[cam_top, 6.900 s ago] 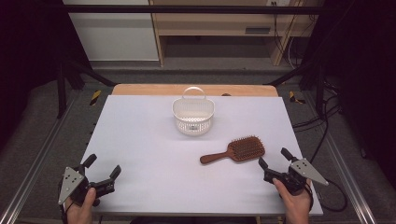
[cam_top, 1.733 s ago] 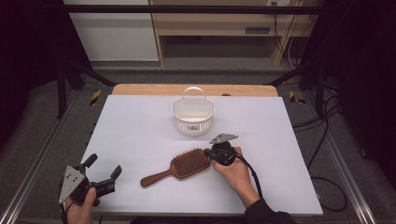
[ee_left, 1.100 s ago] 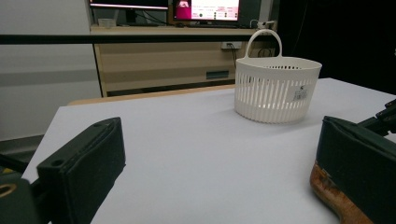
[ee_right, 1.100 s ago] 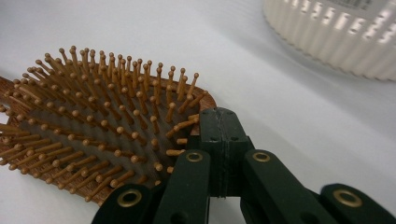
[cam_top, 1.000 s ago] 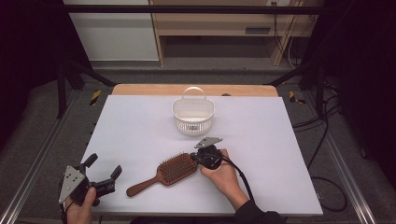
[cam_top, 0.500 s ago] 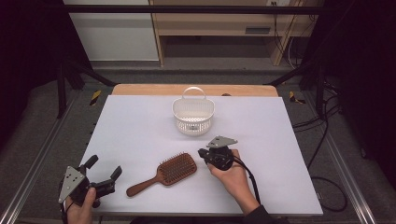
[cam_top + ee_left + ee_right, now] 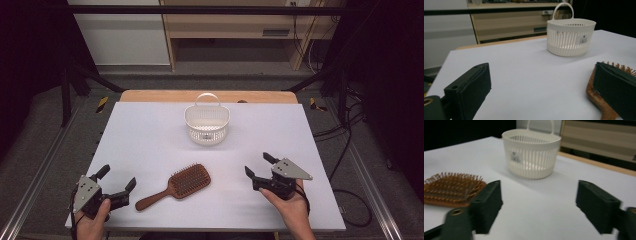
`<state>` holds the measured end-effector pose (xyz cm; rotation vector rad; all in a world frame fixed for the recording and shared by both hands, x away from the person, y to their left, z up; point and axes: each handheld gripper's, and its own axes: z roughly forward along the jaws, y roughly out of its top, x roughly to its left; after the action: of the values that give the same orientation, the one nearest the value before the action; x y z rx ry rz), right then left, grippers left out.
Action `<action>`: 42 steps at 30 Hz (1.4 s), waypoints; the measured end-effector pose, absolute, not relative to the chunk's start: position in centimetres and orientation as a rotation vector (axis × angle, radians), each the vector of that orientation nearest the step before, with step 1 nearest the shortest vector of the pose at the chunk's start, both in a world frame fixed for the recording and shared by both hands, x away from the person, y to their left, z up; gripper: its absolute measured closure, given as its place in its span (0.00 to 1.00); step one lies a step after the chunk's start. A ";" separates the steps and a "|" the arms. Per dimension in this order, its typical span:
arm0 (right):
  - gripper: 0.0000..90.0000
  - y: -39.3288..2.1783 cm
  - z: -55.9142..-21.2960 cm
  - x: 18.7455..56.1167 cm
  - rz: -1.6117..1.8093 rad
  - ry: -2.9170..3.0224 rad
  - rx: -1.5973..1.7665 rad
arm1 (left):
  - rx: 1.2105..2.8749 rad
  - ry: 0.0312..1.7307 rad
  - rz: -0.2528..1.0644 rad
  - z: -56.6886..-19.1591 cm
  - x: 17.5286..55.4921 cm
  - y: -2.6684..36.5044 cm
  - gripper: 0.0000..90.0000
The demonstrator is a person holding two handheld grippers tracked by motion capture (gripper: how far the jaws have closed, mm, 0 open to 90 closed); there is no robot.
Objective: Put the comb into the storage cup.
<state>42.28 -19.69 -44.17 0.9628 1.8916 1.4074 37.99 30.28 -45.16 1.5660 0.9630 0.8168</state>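
A wooden hairbrush [image 7: 176, 185] lies flat on the white tabletop [image 7: 150, 135], bristles up, nearer the person than the white basket [image 7: 206, 123] and apart from it. The right claw [image 7: 258, 167] stands well clear of the hairbrush, off the head's side and away from the handle; its jaws are spread wide with nothing between them, having just been opening, so the hairbrush is released. In the right gripper view the bristled head [image 7: 451, 188] appears beside one black jaw, with the basket [image 7: 531, 152] farther off between the jaws. The long axis of the hairbrush runs on a slant: the handle end points toward the left claw [image 7: 118, 178] and the near edge of the tabletop, the oval head toward the basket's side. The left claw sits just beside the handle end, jaws spread and empty, not touching it. Each hand [image 7: 292, 210] comes in from the near edge, gripping its tool from behind, claws aimed level over the tabletop toward the basket.
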 end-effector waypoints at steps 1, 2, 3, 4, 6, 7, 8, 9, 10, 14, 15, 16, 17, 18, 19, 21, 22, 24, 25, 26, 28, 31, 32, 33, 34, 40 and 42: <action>0.14 -19.9 -44.1 42.3 1.403 1.880 0.967 | 1.588 0.960 0.822 -44.9 38.0 30.0 0.02; 0.11 -20.2 -44.3 42.2 1.379 1.847 0.962 | 1.602 0.951 0.825 -44.6 38.0 29.7 0.02; 0.09 -20.3 -44.5 42.2 1.365 1.843 0.963 | 1.616 0.940 0.819 -44.3 37.9 29.5 0.02; 0.09 -20.3 -44.5 42.2 1.365 1.843 0.963 | 1.631 0.934 0.811 -44.0 37.9 29.2 0.02; 0.08 -20.6 -44.8 42.3 1.354 1.837 0.971 | 1.678 0.921 0.795 -43.6 38.0 28.7 0.02; 0.08 -20.8 -45.0 42.2 1.347 1.822 0.971 | 1.722 0.910 0.770 -43.3 38.1 28.2 0.02; 0.08 -20.8 -45.0 42.2 1.347 1.822 0.971 | 1.722 0.910 0.770 -43.3 38.1 28.2 0.02; 0.08 -20.9 -45.1 42.1 1.340 1.812 0.971 | 1.746 0.903 0.749 -43.1 38.3 27.9 0.02; 0.08 -21.0 -45.1 41.8 1.355 1.787 0.970 | 1.760 0.902 0.739 -43.0 38.3 27.7 0.02; 0.08 -21.1 -45.0 41.6 1.384 1.765 0.956 | 1.819 0.890 0.681 -42.6 38.6 26.7 0.02; 0.08 -21.1 -45.0 41.6 1.384 1.765 0.956 | 1.837 0.880 0.677 -42.5 38.6 26.4 0.02; 0.08 -21.2 -45.0 41.5 1.389 1.767 0.949 | 1.856 0.869 0.671 -42.5 38.7 26.1 0.02; 0.08 -21.2 -45.0 41.5 1.389 1.771 0.945 | 1.877 0.858 0.663 -42.5 38.8 25.7 0.02; 0.07 -21.3 -45.1 41.5 1.390 1.774 0.942 | 1.896 0.846 0.660 -42.6 38.9 25.3 0.02; 0.07 -21.4 -45.1 41.5 1.388 1.775 0.938 | 1.924 0.827 0.649 -42.7 39.0 24.9 0.02; 0.07 -21.5 -45.2 41.6 1.395 1.774 0.943 | 1.958 0.811 0.634 -42.9 39.2 24.3 0.02; 0.07 -21.6 -45.2 41.6 1.402 1.777 0.948 | 1.972 0.805 0.628 -42.9 39.2 24.0 0.02; 0.07 -21.7 -45.3 41.7 1.402 1.775 0.953 | 1.999 0.798 0.613 -43.0 39.3 23.5 0.02; 0.07 -21.7 -45.3 41.7 1.405 1.780 0.957 | 2.021 0.798 0.611 -43.1 39.4 23.1 0.02; 0.07 -21.7 -45.3 41.7 1.405 1.780 0.957 | 2.045 0.796 0.600 -43.2 39.4 22.9 0.02; 0.07 -21.7 -45.4 41.7 1.401 1.779 0.964 | 2.114 0.783 0.571 -43.6 39.4 22.2 0.03; 0.07 -21.8 -45.5 41.8 1.401 1.781 0.966 | 2.155 0.783 0.560 -43.9 39.5 22.0 0.03; 0.07 -21.9 -45.5 41.8 1.402 1.781 0.965 | 2.155 0.801 0.552 -44.1 39.6 22.0 0.03; 0.07 -21.9 -45.6 41.9 1.400 1.783 0.972 | 2.151 0.811 0.547 -44.1 39.6 22.0 0.03; 0.07 -22.0 -45.6 42.0 1.399 1.784 0.977 | 2.141 0.824 0.542 -44.3 39.7 21.9 0.03; 0.07 -22.3 -45.6 42.0 1.418 1.782 0.993 | 2.137 0.823 0.499 -44.2 40.0 21.5 0.04; 0.07 -22.2 -45.6 42.0 1.415 1.784 0.990 | 2.171 0.792 0.485 -44.4 40.0 21.1 0.04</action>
<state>42.00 -22.23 -45.61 0.9903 1.7838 1.4148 39.99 21.10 -44.36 2.1708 0.7923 0.4853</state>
